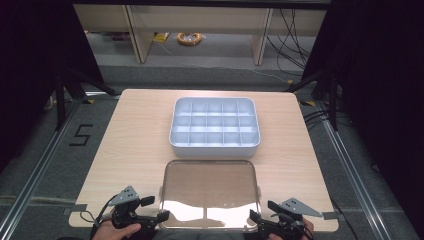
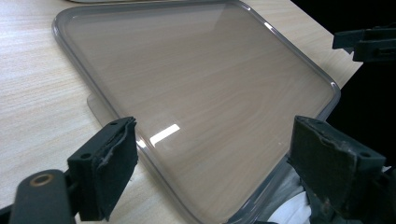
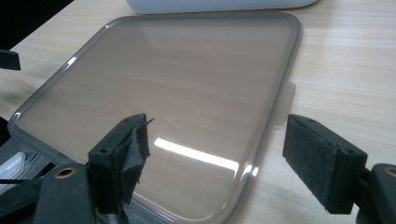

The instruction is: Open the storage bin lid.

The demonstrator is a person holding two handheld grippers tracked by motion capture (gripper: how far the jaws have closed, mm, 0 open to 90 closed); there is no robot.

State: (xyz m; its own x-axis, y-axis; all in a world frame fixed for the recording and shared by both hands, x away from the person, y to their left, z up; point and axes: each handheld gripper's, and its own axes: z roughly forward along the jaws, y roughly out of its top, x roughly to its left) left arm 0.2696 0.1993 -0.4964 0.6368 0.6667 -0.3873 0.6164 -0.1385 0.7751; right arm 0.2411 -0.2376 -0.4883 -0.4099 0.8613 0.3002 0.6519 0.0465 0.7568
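Observation:
A clear, smoky plastic lid (image 1: 209,192) lies flat on the wooden table (image 1: 135,140), close to its front edge. Behind it stands a pale blue-grey divider box (image 1: 215,127) with several empty compartments. My left gripper (image 1: 152,209) rests at the lid's near left corner, open, with its jaws apart on either side of the lid's rim (image 2: 154,154). My right gripper (image 1: 262,212) is at the near right corner, open too, straddling the lid's edge (image 3: 254,158). Neither holds anything. The lid (image 2: 196,93) spreads beyond the left jaws, and the same lid (image 3: 177,79) beyond the right ones.
The table's front edge (image 1: 200,231) runs just under both hands. Black curtains hang on both sides. Beyond the table the floor holds cables and a yellow coil (image 1: 189,38). Bare tabletop lies left and right of the box.

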